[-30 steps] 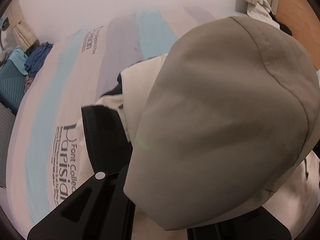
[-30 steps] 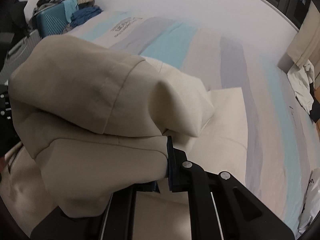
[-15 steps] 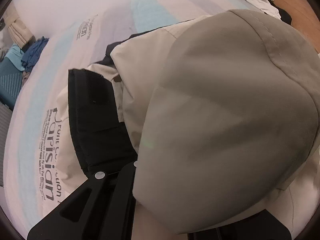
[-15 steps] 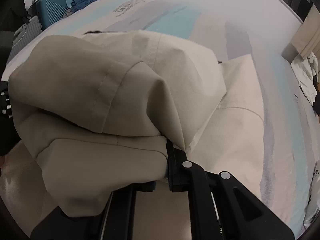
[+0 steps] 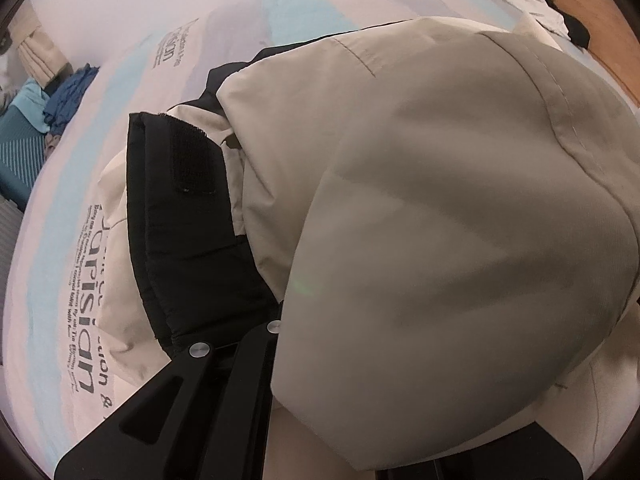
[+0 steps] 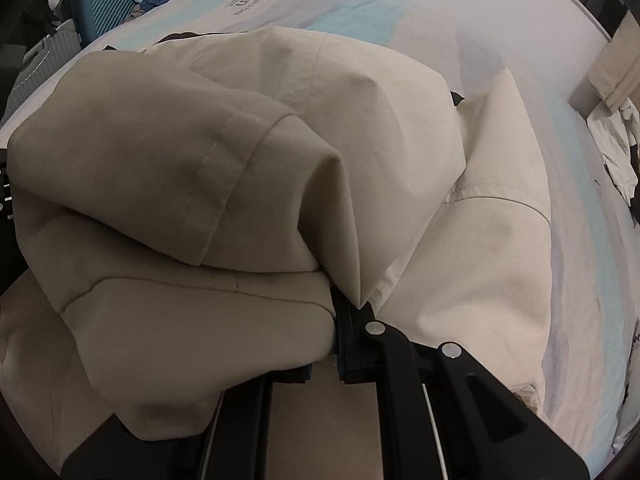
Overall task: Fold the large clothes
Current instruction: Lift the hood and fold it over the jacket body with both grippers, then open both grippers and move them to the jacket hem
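Bed: covered by a sheet in pale pink, blue and grey stripes with dark printed lettering; fills the background of both wrist views.

Beige jacket: large garment lying on the bed, lower part spread flat, upper part lifted and doubled over toward the cameras. A black lining panel with a darker fastening strip shows at its open edge in the left wrist view.

Teal suitcase: beside the bed's far corner, loose blue clothing heaped on and near it.

White garment: crumpled near the bed's right edge, below a beige curtain.

Right gripper: jaws nearly closed, pinching a bunched fold of the beige jacket; fabric drapes over the left finger.

Left gripper: fingertips buried under a mound of the beige jacket; jaws closed, apparently clamped on that fabric, though the contact itself is hidden.
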A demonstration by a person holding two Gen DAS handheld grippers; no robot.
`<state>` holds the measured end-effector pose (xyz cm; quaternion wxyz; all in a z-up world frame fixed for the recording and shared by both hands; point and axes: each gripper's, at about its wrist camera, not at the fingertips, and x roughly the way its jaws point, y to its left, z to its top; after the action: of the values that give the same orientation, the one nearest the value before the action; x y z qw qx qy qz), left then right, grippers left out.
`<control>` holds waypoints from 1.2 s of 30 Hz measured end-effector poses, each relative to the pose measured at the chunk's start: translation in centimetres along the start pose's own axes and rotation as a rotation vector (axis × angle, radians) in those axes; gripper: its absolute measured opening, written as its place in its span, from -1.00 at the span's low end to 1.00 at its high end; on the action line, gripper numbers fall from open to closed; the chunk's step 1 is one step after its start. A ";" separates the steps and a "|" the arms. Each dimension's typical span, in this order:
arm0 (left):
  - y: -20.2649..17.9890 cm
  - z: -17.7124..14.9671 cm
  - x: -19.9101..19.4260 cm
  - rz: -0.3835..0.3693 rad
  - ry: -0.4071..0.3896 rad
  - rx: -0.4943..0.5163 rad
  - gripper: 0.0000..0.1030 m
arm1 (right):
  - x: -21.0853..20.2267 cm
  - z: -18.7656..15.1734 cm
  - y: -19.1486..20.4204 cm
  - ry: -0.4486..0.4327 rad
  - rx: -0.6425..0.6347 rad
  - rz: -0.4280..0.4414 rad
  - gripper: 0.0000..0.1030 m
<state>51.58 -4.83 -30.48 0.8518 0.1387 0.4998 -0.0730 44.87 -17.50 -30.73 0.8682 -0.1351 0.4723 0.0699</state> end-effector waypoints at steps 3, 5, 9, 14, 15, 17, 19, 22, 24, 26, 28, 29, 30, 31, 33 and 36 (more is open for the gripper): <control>-1.0 0.5 -0.4 0.046 -0.002 0.049 -0.96 | -0.3 0.2 0.0 -0.001 -0.023 -0.012 -0.85; -1.9 0.4 -1.0 0.080 -0.010 0.094 -0.92 | -0.7 0.1 0.1 -0.005 -0.039 -0.025 -0.83; -1.3 0.7 -2.4 0.060 0.005 0.042 -0.78 | -2.0 0.0 -0.4 -0.009 -0.036 -0.019 -0.75; -1.5 0.1 -5.2 0.036 -0.003 -0.006 0.03 | -3.6 -0.4 -1.1 -0.045 -0.036 -0.007 -0.38; -1.4 -0.2 -5.9 0.034 -0.003 -0.031 0.08 | -4.0 -0.8 -1.4 -0.053 -0.035 -0.009 -0.12; -1.4 -0.7 -6.7 0.036 -0.002 -0.056 0.22 | -4.7 -1.3 -1.9 -0.066 -0.015 -0.018 0.22; -1.5 -1.3 -7.4 0.044 -0.003 -0.072 0.40 | -5.2 -1.9 -2.6 -0.066 0.010 -0.009 0.32; -1.2 -2.2 -8.8 0.041 0.001 -0.135 0.73 | -6.3 -2.9 -3.2 -0.066 0.035 0.022 0.51; -0.9 -2.7 -9.5 0.030 0.012 -0.170 0.78 | -7.1 -3.5 -2.8 -0.071 0.037 0.028 0.62; -0.9 -3.1 -10.2 0.042 0.016 -0.183 0.81 | -8.1 -3.9 -3.4 -0.086 0.043 0.034 0.66; -1.3 -3.5 -11.0 0.055 0.022 -0.192 0.82 | -9.1 -4.4 -3.4 -0.088 0.046 0.047 0.78; -1.4 -3.8 -11.5 0.056 0.025 -0.201 0.82 | -9.6 -4.6 -3.5 -0.090 0.050 0.062 0.79; -1.4 -3.9 -11.8 0.056 0.024 -0.208 0.83 | -10.1 -4.8 -3.5 -0.095 0.050 0.070 0.82; -1.6 -4.3 -12.4 0.056 0.024 -0.217 0.84 | -10.5 -4.9 -3.5 -0.098 0.047 0.069 0.85; -2.2 -5.0 -13.4 0.056 0.024 -0.220 0.87 | -11.2 -5.3 -3.0 -0.099 0.041 0.082 0.85; -1.5 -5.0 -13.8 0.064 0.012 -0.229 0.88 | -11.9 -6.1 -2.9 -0.103 0.043 0.087 0.85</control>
<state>40.21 -4.94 -21.00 0.8609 0.0570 0.5054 0.0126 34.19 -22.00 -23.38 0.8900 -0.0922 0.4341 0.1045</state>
